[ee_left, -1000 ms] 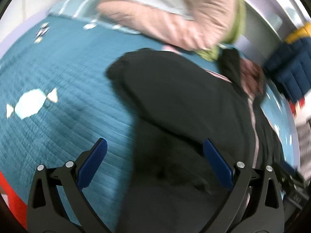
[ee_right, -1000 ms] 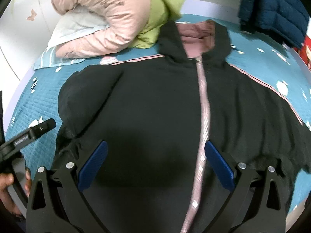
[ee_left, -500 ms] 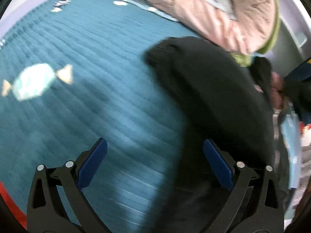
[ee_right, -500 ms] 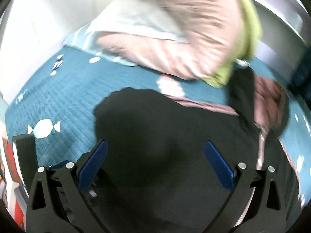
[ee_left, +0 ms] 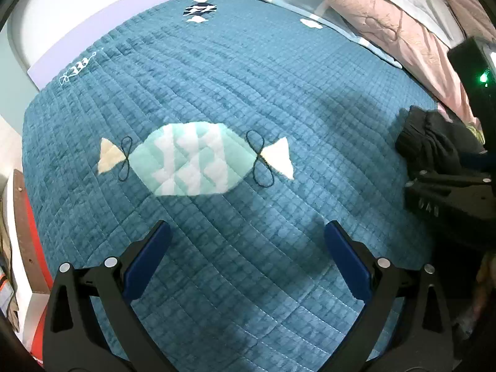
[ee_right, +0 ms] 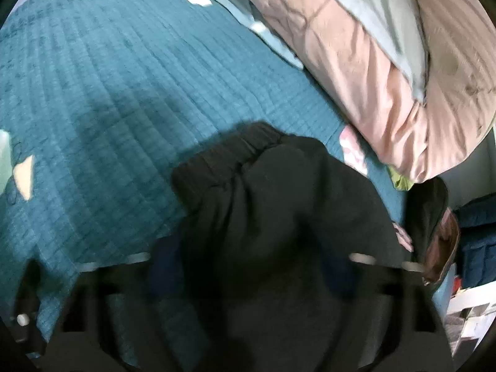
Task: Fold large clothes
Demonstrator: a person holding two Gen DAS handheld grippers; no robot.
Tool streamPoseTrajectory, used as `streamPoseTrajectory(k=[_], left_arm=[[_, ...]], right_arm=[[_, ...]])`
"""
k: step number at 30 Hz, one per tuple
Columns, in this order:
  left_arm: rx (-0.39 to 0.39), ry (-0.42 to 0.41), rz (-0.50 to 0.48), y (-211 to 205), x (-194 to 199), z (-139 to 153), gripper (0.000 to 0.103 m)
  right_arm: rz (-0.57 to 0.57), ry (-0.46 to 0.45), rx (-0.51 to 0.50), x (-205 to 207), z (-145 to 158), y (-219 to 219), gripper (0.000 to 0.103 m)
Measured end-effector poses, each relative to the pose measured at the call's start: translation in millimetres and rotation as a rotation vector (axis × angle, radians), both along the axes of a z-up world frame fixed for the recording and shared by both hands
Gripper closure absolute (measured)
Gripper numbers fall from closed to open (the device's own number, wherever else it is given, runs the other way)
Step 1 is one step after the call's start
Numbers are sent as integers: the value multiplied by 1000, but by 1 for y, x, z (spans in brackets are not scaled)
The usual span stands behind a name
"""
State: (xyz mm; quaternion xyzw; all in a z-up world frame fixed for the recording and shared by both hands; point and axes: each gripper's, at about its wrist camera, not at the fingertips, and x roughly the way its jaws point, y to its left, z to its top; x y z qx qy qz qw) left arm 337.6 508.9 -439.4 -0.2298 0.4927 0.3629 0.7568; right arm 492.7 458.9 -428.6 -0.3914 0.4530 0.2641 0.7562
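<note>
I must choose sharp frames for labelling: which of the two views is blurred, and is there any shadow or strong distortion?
Left wrist view: sharp, candy patch crisp, left gripper clear, bedspread bulged by fisheye. Right wrist view: motion-blurred, right gripper smeared while closing around the black sleeve; a soft shadow beside the cuff.

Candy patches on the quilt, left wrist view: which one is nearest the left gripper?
The big mint-and-white candy patch, just beyond the open left gripper. The navy-striped one lies at the quilt's far edge.
</note>
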Motion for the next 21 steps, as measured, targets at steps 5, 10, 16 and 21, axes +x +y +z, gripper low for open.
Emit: streamPoseTrajectory(k=[5,10,16,21], left_arm=[[-46,-116,-46,-9,1,16,5],[-124,-294,-148,-42,18,42,5],[-66,-345,-345,-115,59,72,5],[-39,-320,-506,-178,90,76,5]], right_arm=[[-53,99,295,17,57,-49,87],[-176,194,688,47,138,-160,87],[-376,176,934,67,166,-316,87],[-612,208,979,70,115,-421,87]])
